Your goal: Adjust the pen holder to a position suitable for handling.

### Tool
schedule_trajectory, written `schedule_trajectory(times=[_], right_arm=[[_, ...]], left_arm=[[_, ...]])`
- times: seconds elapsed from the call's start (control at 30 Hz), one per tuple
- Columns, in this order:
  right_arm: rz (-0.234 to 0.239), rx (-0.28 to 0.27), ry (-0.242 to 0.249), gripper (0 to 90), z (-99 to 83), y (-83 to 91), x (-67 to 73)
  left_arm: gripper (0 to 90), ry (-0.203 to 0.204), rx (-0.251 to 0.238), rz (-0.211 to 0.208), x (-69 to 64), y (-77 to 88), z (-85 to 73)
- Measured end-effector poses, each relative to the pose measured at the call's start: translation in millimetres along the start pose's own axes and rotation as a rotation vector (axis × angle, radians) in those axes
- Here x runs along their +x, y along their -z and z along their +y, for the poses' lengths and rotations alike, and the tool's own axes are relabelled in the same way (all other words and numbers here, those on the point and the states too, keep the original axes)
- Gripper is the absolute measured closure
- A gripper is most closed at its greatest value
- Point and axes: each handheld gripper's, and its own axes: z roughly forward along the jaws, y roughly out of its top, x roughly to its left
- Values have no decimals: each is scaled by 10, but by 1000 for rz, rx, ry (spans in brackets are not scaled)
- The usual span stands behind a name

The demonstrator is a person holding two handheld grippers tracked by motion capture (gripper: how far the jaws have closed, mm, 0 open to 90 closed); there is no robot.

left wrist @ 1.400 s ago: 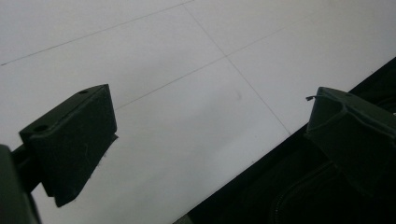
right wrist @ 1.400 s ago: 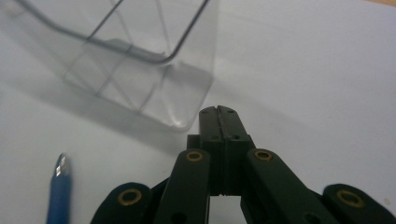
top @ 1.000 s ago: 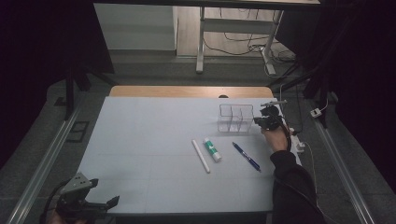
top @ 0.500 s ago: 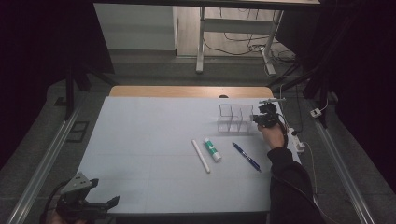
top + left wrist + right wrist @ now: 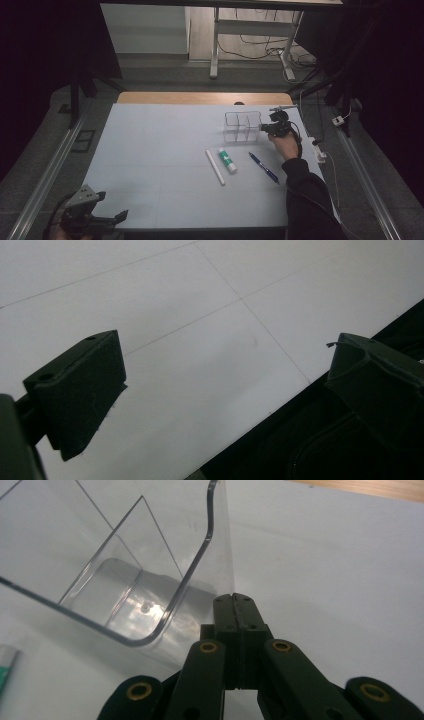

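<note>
From the high view, the right claw sits at the right-hand end of a clear plastic organizer standing upright on the far right part of the desk; the person's hand and dark sleeve reach up to it from the bottom edge. Nearer the person lie a white stick, a glue stick with a green label and a blue pen, side by side but apart from one another, probably laid out so each can be picked up singly and dropped into the organizer's compartments. The left claw waits at the near left corner of the desk, well away from everything, likely parked until needed. The desk is covered with a pale, faintly gridded sheet, with a strip of bare wood at its far edge; around it the room is dark, with a grey floor, metal rails at either side, a table frame and loose cables beyond. In the left gripper view, the two jaws stand wide apart over the pale sheet at the desk's near edge, with nothing between them. In the right gripper view, the jaws are pressed together, empty, their tips right at the organizer's outer wall near a bottom corner, perhaps to nudge or steady it; whether they touch it I cannot tell.
</note>
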Motion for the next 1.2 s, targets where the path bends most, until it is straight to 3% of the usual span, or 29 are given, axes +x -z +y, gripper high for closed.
schedule_trajectory(times=[0.4, 0.83, 1.2], right_arm=[[53, 20, 28, 899, 1, -22, 214], [93, 29, 80, 899, 50, -134, 535], [113, 14, 78, 899, 121, -263, 753]], left_arm=[[23, -2, -1, 2, -3, 0, 0], [24, -2, 0, 0, -2, 0, 1], [24, -1, 0, -1, 0, -1, 1]])
